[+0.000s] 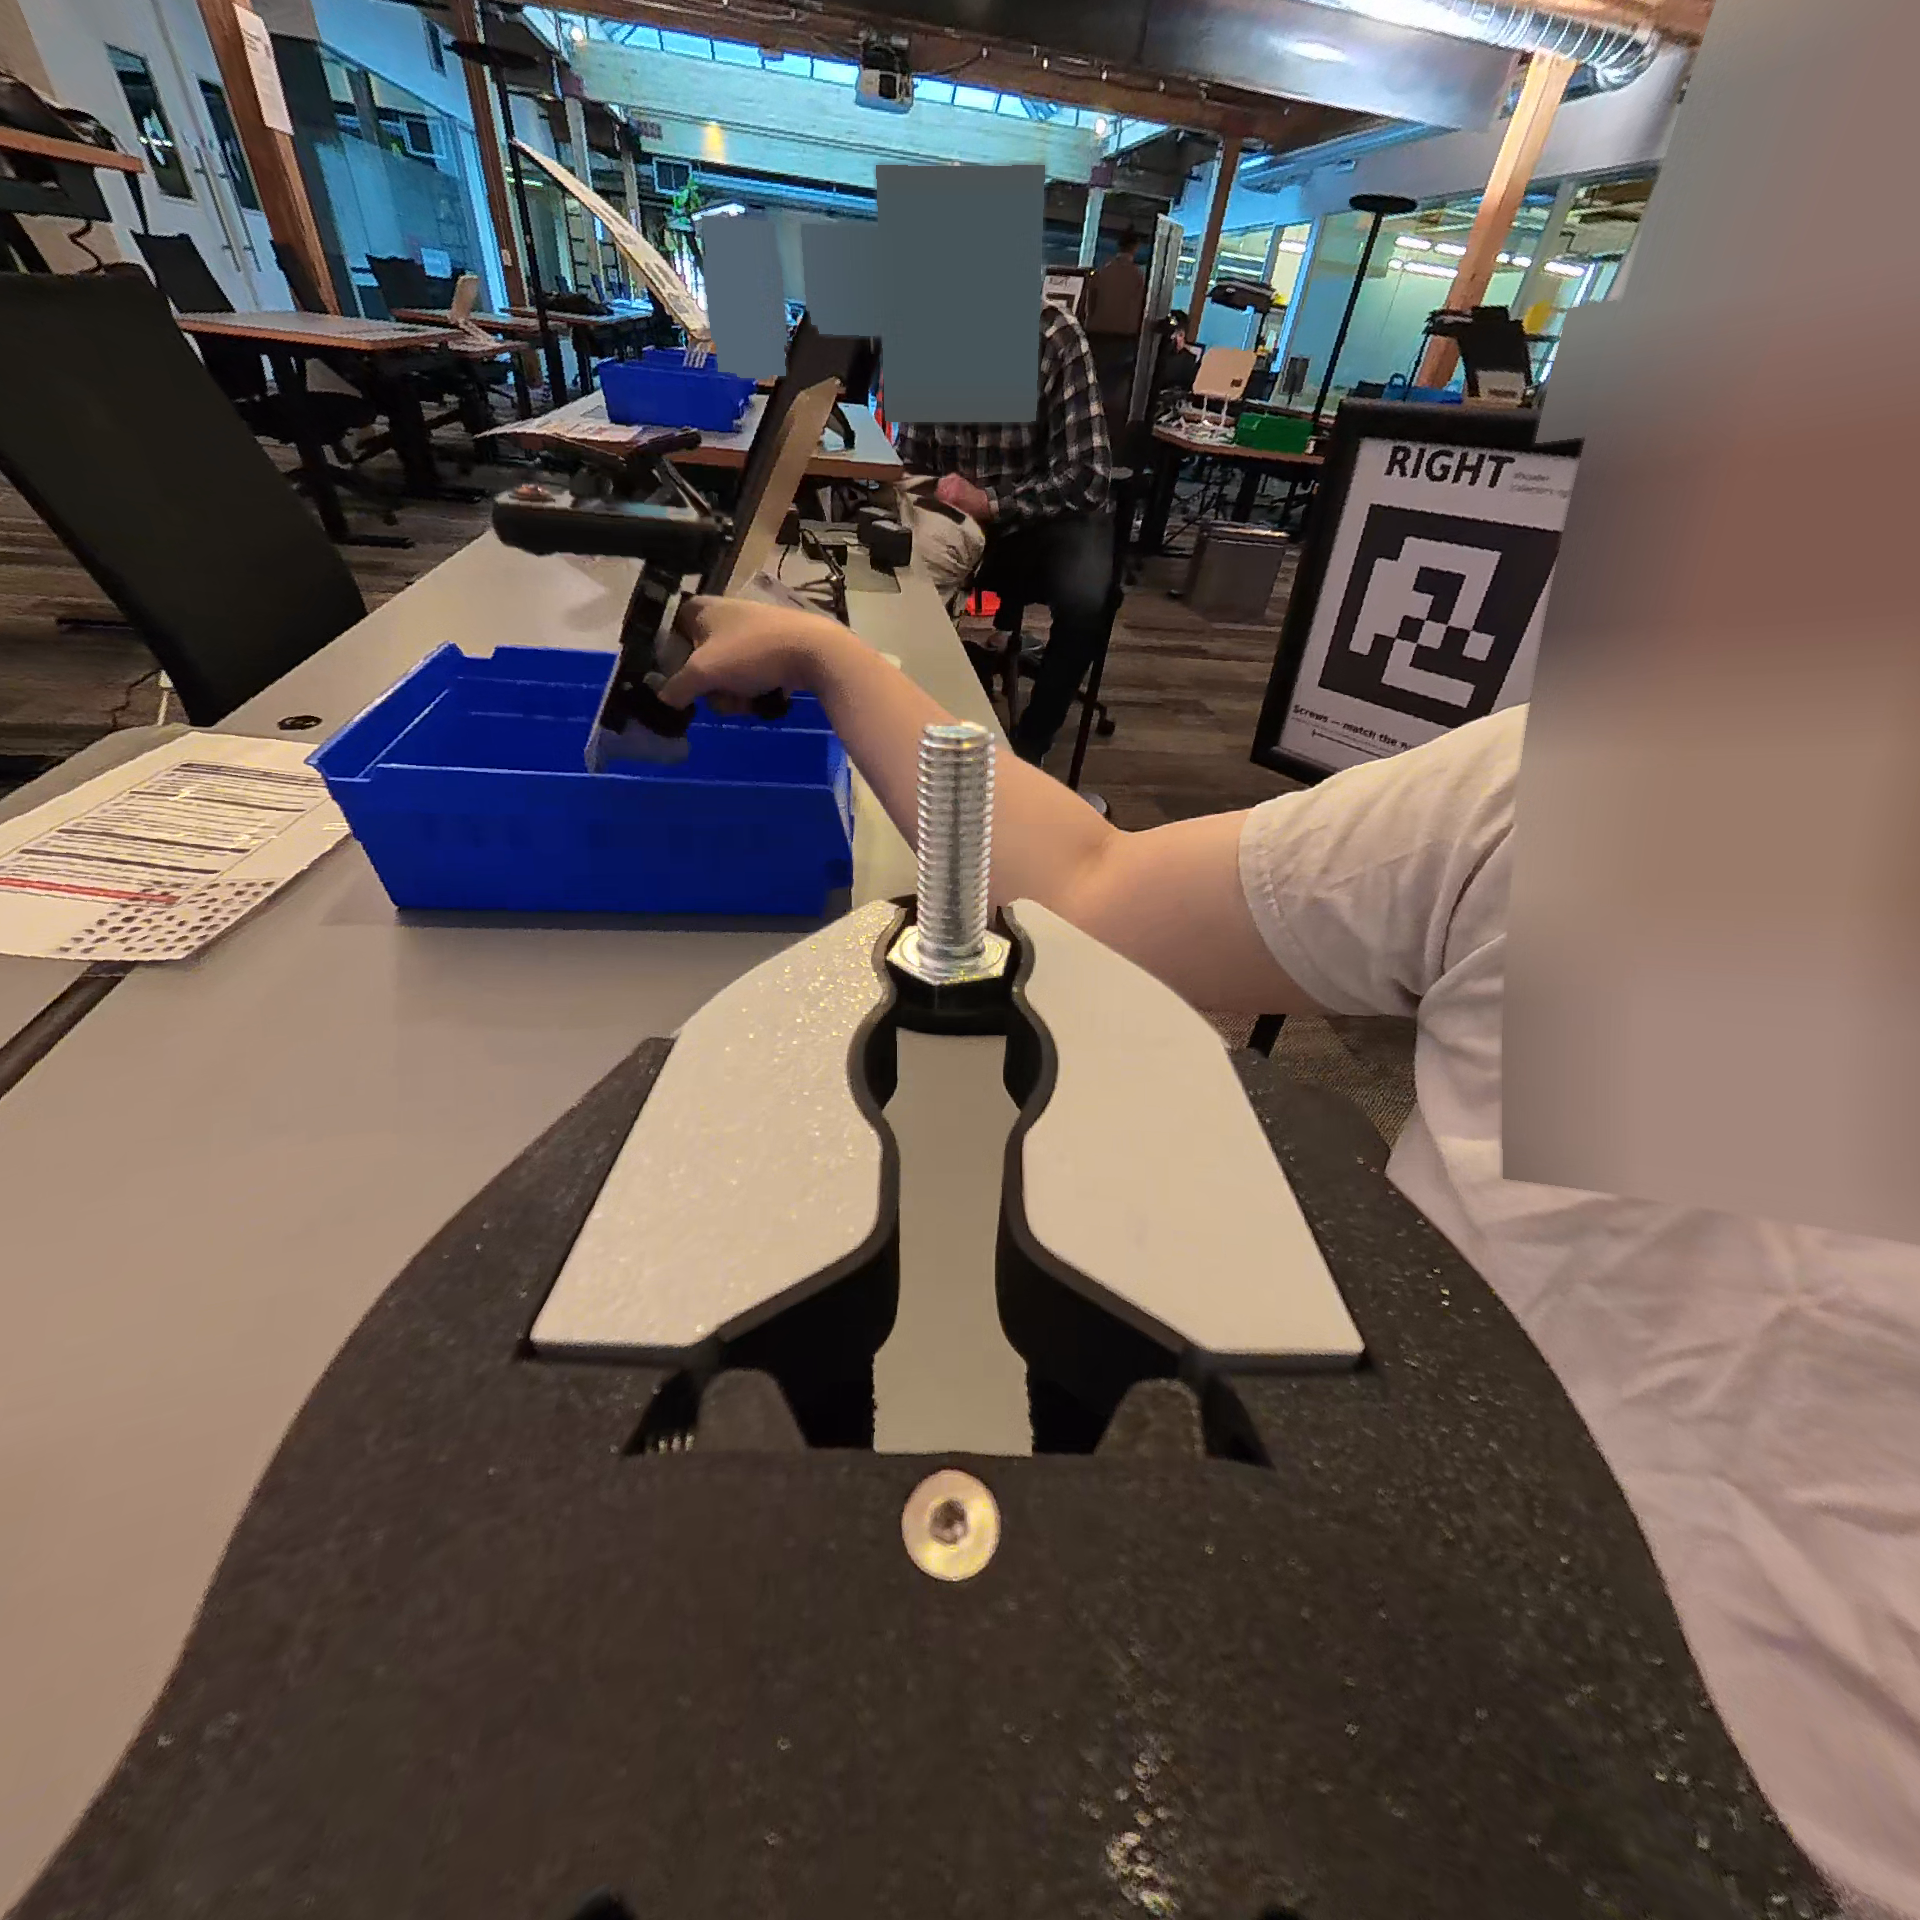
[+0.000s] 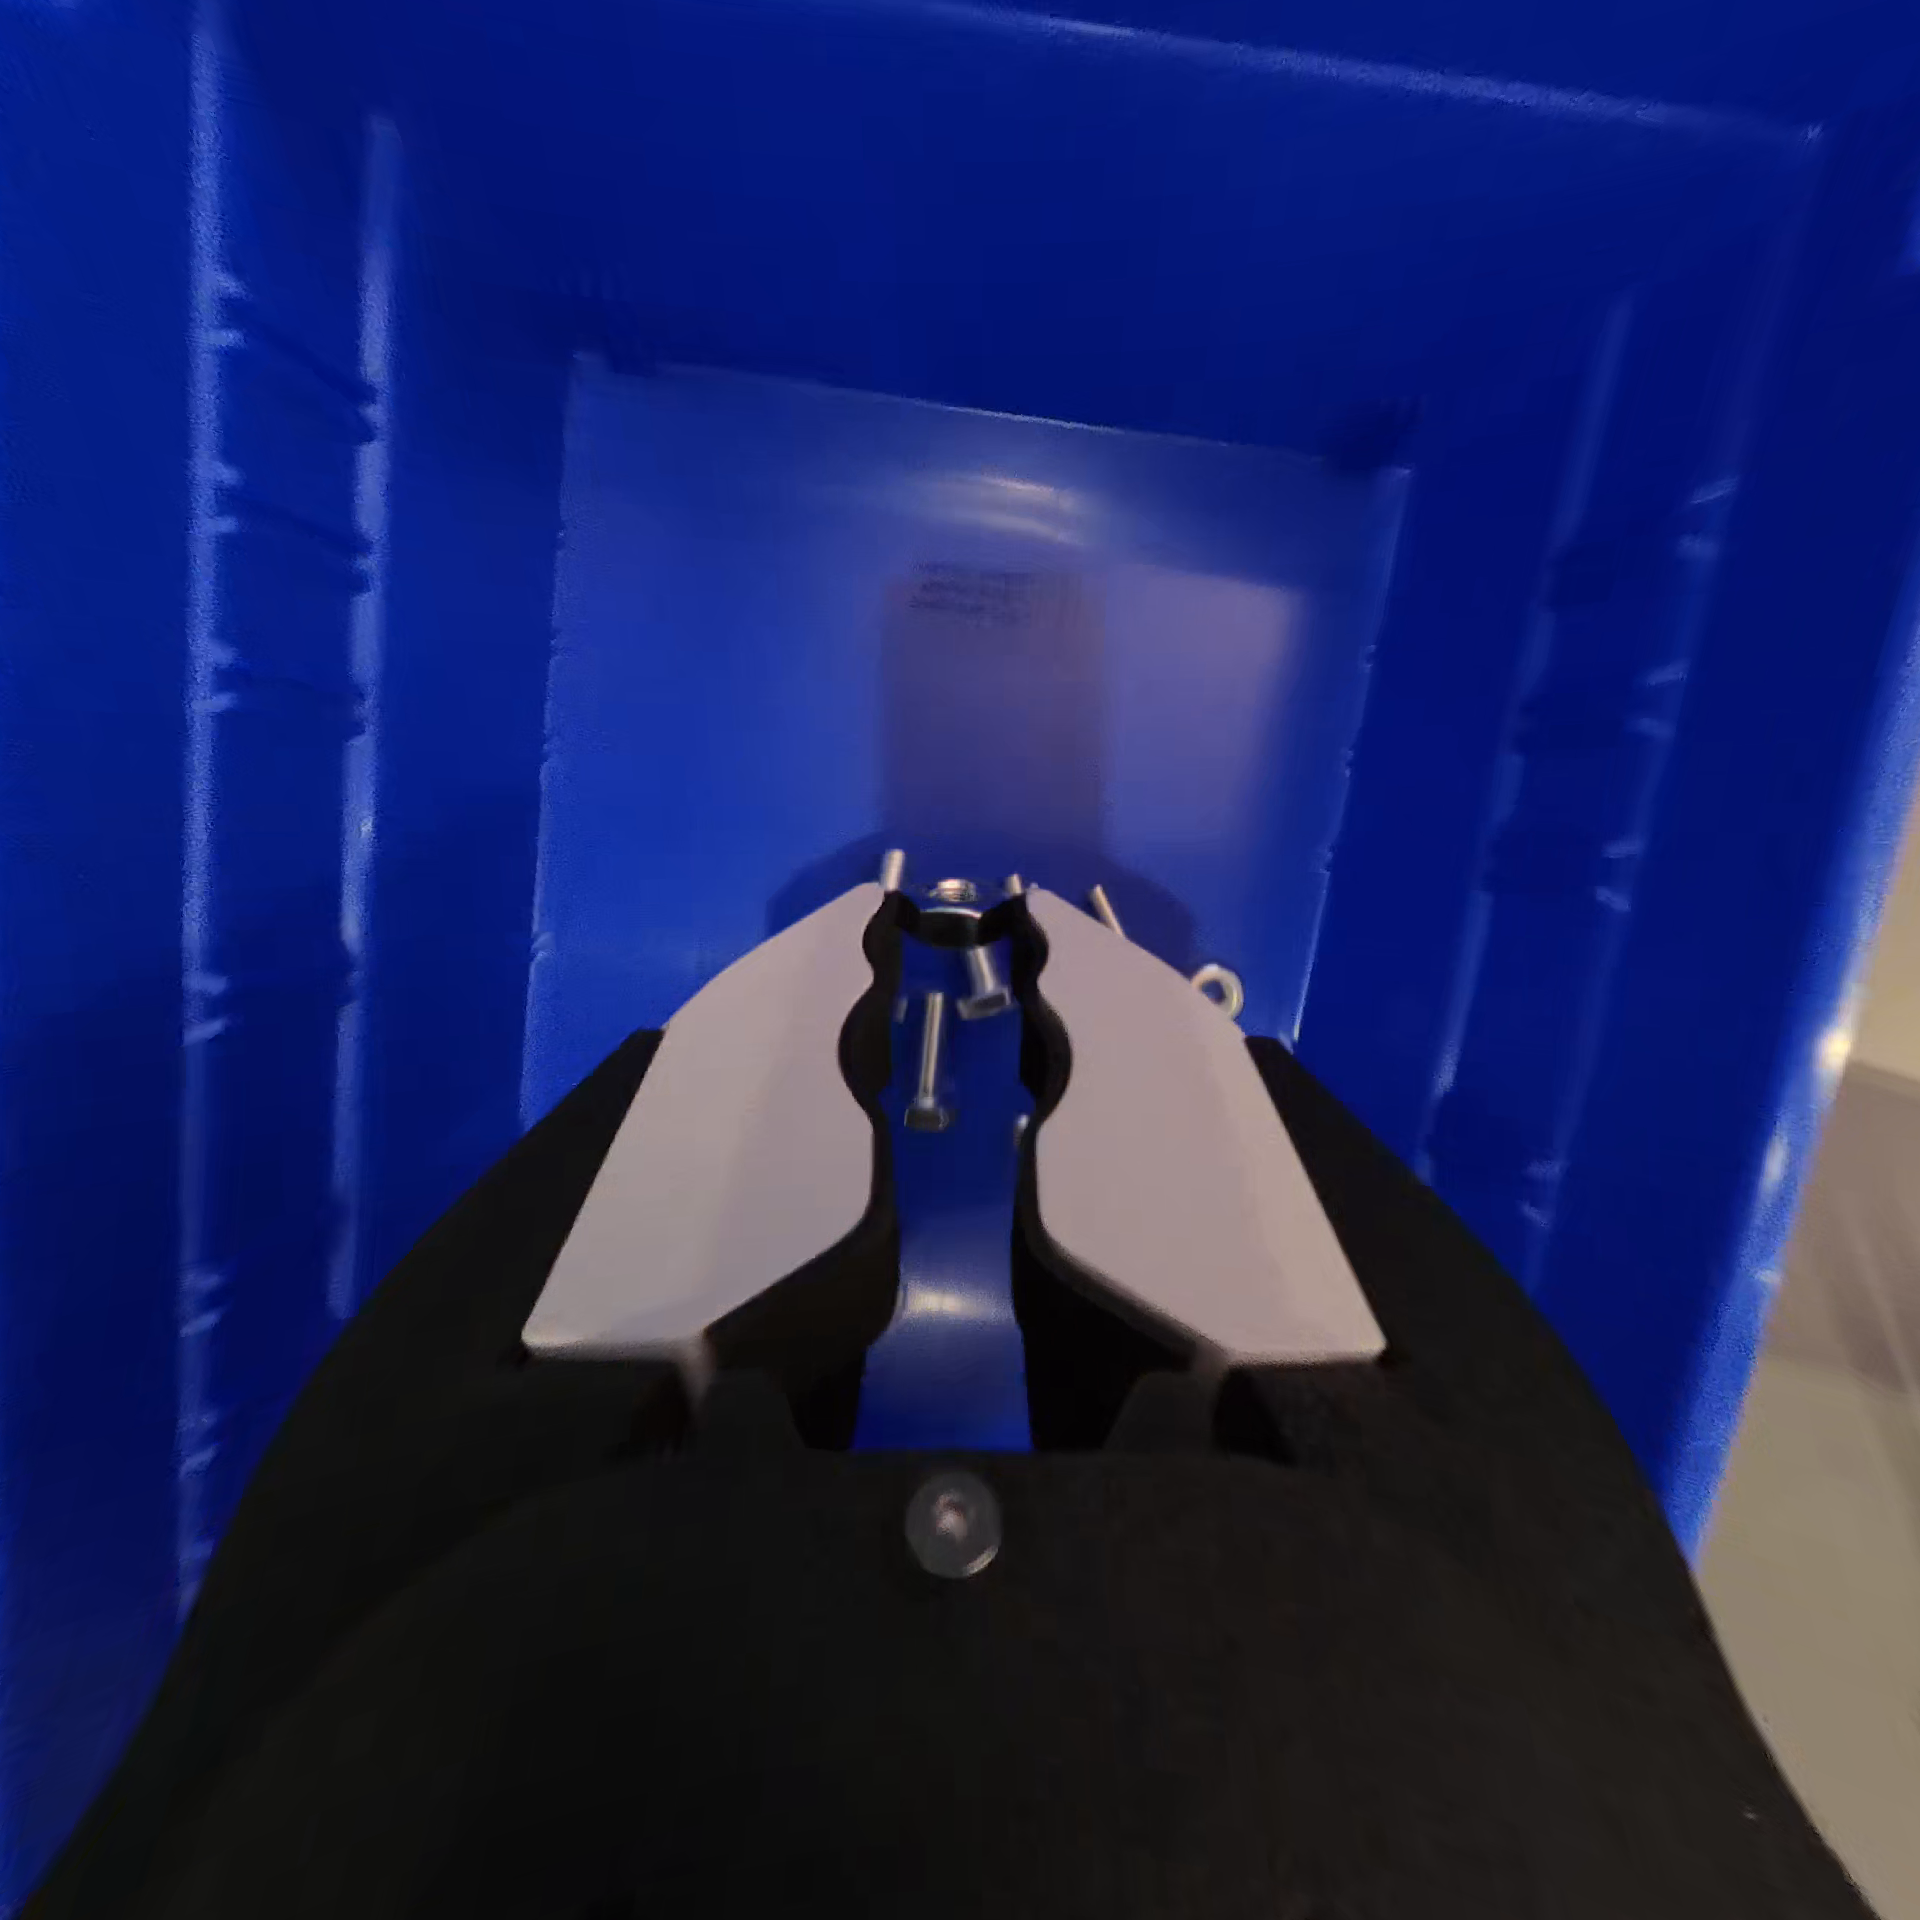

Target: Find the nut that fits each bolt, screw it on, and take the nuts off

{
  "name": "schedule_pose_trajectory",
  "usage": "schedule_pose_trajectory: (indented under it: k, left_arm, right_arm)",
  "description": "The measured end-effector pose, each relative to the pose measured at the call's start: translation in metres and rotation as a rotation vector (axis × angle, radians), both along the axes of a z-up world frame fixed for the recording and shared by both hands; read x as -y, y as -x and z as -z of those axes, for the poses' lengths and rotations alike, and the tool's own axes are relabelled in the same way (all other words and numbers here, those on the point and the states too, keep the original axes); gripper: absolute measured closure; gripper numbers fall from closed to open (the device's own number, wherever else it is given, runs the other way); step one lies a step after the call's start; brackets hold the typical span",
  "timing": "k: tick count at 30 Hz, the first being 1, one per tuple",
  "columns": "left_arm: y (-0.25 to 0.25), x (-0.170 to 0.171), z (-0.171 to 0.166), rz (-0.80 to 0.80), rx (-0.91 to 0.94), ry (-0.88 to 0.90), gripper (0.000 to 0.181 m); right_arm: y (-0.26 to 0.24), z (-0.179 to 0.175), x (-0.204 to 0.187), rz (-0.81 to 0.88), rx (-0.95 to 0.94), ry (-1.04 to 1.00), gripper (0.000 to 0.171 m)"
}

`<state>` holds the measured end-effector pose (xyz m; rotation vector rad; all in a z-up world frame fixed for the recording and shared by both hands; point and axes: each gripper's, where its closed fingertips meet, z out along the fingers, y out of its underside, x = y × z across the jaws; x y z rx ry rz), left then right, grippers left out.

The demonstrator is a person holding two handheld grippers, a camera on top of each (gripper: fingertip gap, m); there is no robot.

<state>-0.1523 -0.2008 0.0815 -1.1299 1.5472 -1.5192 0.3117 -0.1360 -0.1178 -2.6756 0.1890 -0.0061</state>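
My left gripper (image 1: 951, 971) is shut on the hex head of a silver bolt (image 1: 954, 842), which stands upright with its thread pointing up, above the grey table. My right gripper (image 2: 951, 909) points down into a blue bin (image 2: 364, 623) and is shut on a silver nut (image 2: 951, 894) at its tips. Several small bolts (image 2: 928, 1060) and other hardware lie on the bin floor below it. In the left wrist view the right gripper (image 1: 644, 717) is held by a hand inside the blue bin (image 1: 582, 821).
A printed paper sheet (image 1: 156, 842) lies left of the bin on the grey table (image 1: 312, 1091). A framed sign with a black-and-white marker (image 1: 1423, 613) stands at the right. A black chair (image 1: 156, 488) stands at the left. A seated person and desks are behind. My hands' fingertips stand some 50 cm from each other.
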Motion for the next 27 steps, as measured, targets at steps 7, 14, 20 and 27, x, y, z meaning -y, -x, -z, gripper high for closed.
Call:
schedule_pose_trajectory:
  k: [7,14,20,27]
  left_arm:
    - [-0.004,-0.008,0.006,-0.029,-0.017,0.011,0.166]
    - [-0.008,-0.037,0.016,-0.210,-0.050,-0.098,0.166]
    - [-0.009,-0.043,0.018,-0.257,-0.058,-0.121,0.166]
    - [-0.004,-0.048,0.006,-0.270,-0.007,-0.066,0.166]
  right_arm:
    - [-0.013,-0.041,-0.016,0.073,0.148,-0.142,0.127]
    - [0.139,-0.213,-0.046,-0.333,0.130,-0.781,0.131]
    - [0.383,-0.287,0.007,-1.102,-0.411,-1.174,0.136]
    - [0.486,-0.238,0.010,-1.288,-0.619,-1.056,0.136]
